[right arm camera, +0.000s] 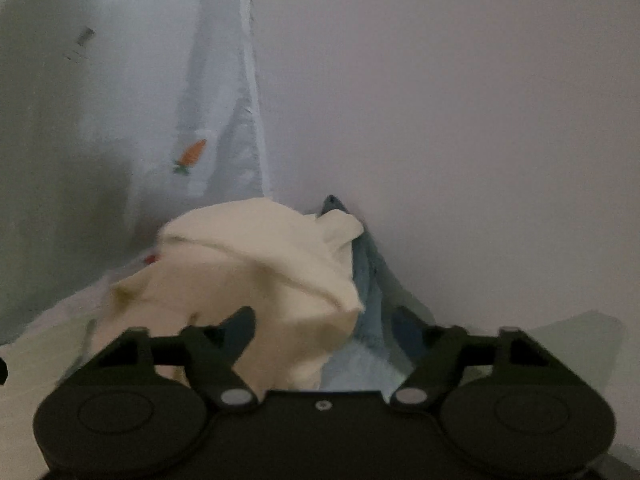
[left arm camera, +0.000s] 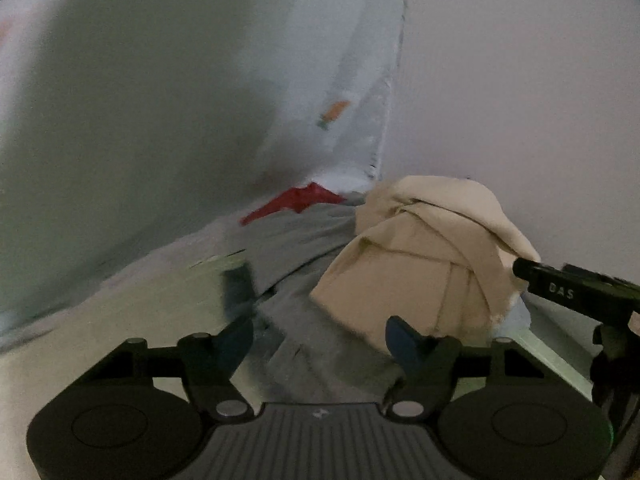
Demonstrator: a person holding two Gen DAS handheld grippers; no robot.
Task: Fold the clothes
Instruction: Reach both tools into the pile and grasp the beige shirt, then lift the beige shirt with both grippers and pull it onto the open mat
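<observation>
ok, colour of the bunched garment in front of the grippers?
Cream-beige, plain, no print. The bunched garment shows best in the right wrist view.

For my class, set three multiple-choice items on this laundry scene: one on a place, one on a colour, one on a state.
1. In the left wrist view, where does the red cloth lie relative to the beige garment?
A. To its left and farther back
B. On top of it
C. To its right, nearer the camera

2. What colour is the cloth showing just right of the beige garment in the right wrist view?
A. Yellow
B. Blue
C. Black

3. How is the beige garment lying?
A. Spread flat
B. Hanging from a hook
C. Bunched in a heap

Answers: 1 A, it lies back by the wall. 2 B, blue fabric borders the heap. 3 C, it piles up in overlapping folds.
</observation>
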